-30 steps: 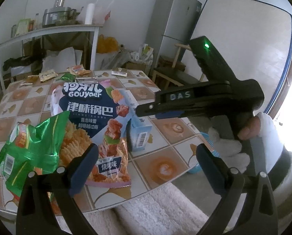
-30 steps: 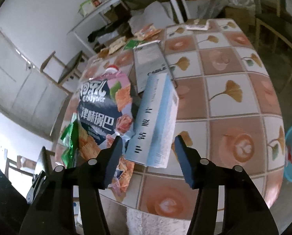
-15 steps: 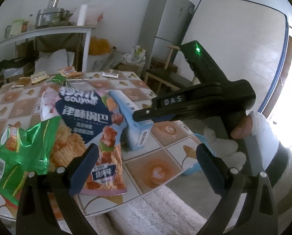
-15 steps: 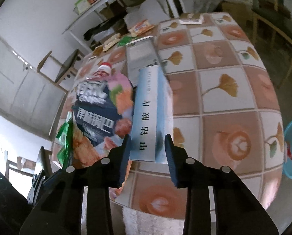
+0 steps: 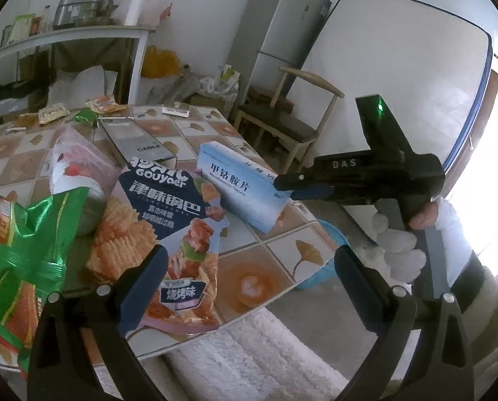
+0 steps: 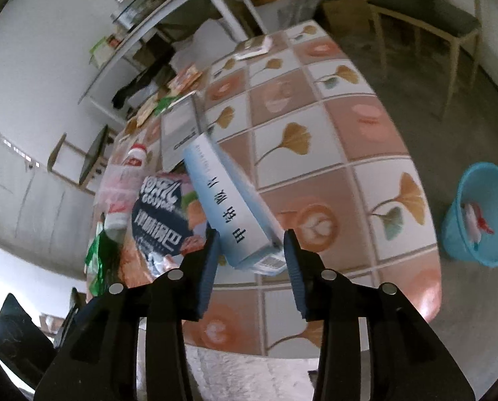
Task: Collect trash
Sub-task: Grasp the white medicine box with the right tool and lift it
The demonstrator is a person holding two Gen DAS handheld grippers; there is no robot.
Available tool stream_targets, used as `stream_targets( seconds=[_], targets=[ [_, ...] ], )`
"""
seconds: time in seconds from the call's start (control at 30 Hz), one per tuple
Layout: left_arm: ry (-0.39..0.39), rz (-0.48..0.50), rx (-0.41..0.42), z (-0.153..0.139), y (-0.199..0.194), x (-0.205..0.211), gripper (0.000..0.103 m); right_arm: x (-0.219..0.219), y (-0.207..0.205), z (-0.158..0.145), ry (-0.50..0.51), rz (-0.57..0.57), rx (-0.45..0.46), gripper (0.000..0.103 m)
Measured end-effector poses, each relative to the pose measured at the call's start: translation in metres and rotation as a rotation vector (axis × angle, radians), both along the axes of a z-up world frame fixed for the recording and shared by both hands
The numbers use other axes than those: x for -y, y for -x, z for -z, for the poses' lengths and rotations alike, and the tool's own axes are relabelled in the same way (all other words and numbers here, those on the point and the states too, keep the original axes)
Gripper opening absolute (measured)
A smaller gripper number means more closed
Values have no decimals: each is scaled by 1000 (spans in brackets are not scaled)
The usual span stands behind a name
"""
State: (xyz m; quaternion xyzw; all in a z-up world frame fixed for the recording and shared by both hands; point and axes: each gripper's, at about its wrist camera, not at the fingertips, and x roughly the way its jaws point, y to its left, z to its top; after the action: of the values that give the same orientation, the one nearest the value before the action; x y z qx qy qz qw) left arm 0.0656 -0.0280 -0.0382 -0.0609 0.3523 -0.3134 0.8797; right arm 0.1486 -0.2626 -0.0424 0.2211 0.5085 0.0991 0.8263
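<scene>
My right gripper (image 6: 251, 256) is shut on a light blue medicine box (image 6: 230, 204) and holds it tilted above the tiled table (image 6: 342, 140). In the left wrist view the box (image 5: 240, 187) sits in the right gripper's (image 5: 282, 183) fingers. My left gripper (image 5: 247, 284) is open and empty near the table's front edge, over a dark blue snack bag (image 5: 168, 230). A green crumpled wrapper (image 5: 24, 250) lies at the left. A blue trash bin (image 6: 479, 214) stands on the floor to the right of the table.
A grey flat box (image 5: 135, 138), a bottle in a plastic bag (image 6: 121, 183) and several small wrappers (image 5: 81, 112) lie farther back on the table. A wooden chair (image 6: 429, 16), a fridge (image 5: 275, 43) and a white shelf (image 5: 65, 36) stand beyond. A white rug (image 5: 249, 361) lies below the table edge.
My right gripper has closed on the medicine box and lifted it off the table, tilting it. My left gripper has stayed open while its view shifted right.
</scene>
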Motion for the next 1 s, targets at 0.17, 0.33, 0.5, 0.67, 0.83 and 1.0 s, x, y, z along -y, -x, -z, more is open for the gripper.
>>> stream_targets(
  seconds=[0.17,0.33,0.5,0.67,0.83,1.0],
  targets=[
    [-4,0,-1,1,-1,0,97,20,-1,9,-102,46,-11,36],
    [-24,-15,0,4,-2,1,97,27,1,15,-148,33,-16,37],
    [-38,-68,21,-4,-11,-11,97,28,3,13,-135,17,-5,39],
    [16,-201,69,-47,-40,-56,97,28,3,12,-126,2,15,40],
    [42,-331,-83,-51,-96,-100,97,26,3,11,-113,-19,36,42],
    [32,-350,-209,-34,-140,-113,92,21,1,2,-58,-54,77,53]
  ],
)
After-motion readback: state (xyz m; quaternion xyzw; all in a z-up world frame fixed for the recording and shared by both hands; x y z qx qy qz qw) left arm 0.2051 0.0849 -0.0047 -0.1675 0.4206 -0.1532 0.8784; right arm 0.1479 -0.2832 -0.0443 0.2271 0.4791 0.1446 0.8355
